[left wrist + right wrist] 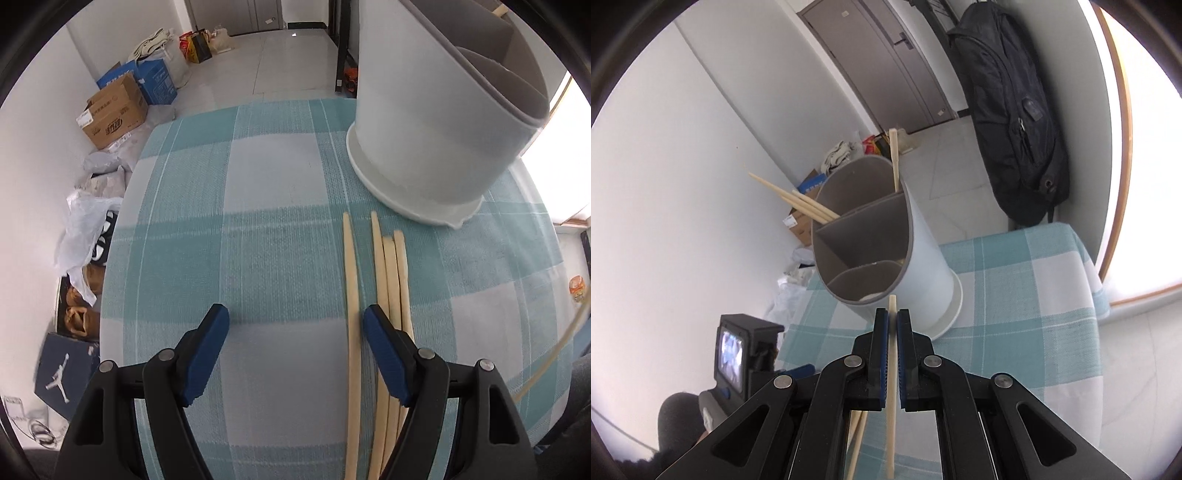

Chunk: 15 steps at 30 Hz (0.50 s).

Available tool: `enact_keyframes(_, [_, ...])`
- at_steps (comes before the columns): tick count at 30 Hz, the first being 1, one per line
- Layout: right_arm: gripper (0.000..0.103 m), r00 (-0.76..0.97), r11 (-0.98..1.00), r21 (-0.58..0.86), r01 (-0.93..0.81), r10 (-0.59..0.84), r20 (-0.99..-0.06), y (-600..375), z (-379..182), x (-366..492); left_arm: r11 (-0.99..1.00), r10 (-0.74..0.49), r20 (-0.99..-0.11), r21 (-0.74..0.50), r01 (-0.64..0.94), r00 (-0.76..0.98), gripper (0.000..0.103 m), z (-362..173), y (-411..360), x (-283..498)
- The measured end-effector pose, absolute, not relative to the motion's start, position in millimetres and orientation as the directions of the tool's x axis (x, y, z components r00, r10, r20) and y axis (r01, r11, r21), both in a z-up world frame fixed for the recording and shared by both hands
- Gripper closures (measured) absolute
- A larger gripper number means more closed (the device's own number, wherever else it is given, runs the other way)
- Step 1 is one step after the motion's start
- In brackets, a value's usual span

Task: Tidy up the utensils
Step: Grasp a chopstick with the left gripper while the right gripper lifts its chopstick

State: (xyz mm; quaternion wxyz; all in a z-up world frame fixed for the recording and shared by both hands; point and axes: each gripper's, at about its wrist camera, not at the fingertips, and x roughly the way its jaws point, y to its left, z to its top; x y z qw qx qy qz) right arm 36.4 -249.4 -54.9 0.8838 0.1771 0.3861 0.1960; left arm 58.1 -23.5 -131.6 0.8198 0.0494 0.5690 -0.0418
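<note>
Right gripper [893, 321]: I have its pads pinching 1 chopstick [891, 387], tip aimed at the holder [886, 243] (3 compartments, chopsticks already in 2). Left gripper [295, 354]: spread wide over 4 chopsticks [388, 295] on the checked cloth [221, 221].

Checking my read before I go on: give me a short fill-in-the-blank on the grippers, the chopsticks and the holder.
1. The right gripper is shut on a single ____.
2. On the checked cloth, ____ chopsticks lie in front of the open left gripper.
3. The white utensil holder is split inside by grey ____.
4. The holder's far compartments already hold chopsticks, while the one nearest the right gripper holds ____ of them.

Missing words: chopstick; four; dividers; none
</note>
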Motion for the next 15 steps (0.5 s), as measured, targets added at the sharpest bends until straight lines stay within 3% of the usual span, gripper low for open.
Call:
enact_keyframes(2, [0.099, 0.625, 0.861, 0.464, -0.206, 0.481, -0.615, -249.9, -55.7, 37.3, 0.990, -0.018, -0.937, 0.032, 0.137, 0.349, 0.038, -132.0, -24.9, 64.4])
enact_keyframes(5, [0.099, 0.628, 0.861, 0.468, -0.198, 0.478, -0.614, -252.4, -56.0, 38.4, 0.986, -0.064, -0.941, -0.008, 0.169, 0.333, 0.065, -130.3, -30.4, 66.3])
enact_keyframes(7, [0.099, 0.631, 0.861, 0.471, -0.192, 0.476, -0.612, -254.8, -55.9, 38.8, 0.976, -0.077, -0.945, -0.005, 0.220, 0.319, 0.090, -129.5, -39.4, 68.1])
enact_keyframes(8, [0.099, 0.634, 0.861, 0.473, -0.188, 0.474, -0.611, -256.5, -55.6, 39.0, 0.972, -0.079, -0.946, -0.002, 0.237, 0.315, 0.096, -129.5, -44.0, 67.0])
enact_keyframes(11, [0.099, 0.639, 0.861, 0.476, -0.180, 0.470, -0.609, -259.9, -55.8, 39.3, 0.962, -0.060, -0.944, 0.033, 0.271, 0.326, 0.100, -130.1, -50.7, 64.7])
enact_keyframes(15, [0.099, 0.645, 0.862, 0.473, -0.182, 0.467, -0.605, -260.4, -54.7, 38.3, 0.976, -0.099, -0.938, -0.026, 0.217, 0.332, 0.101, -129.0, -36.7, 65.4])
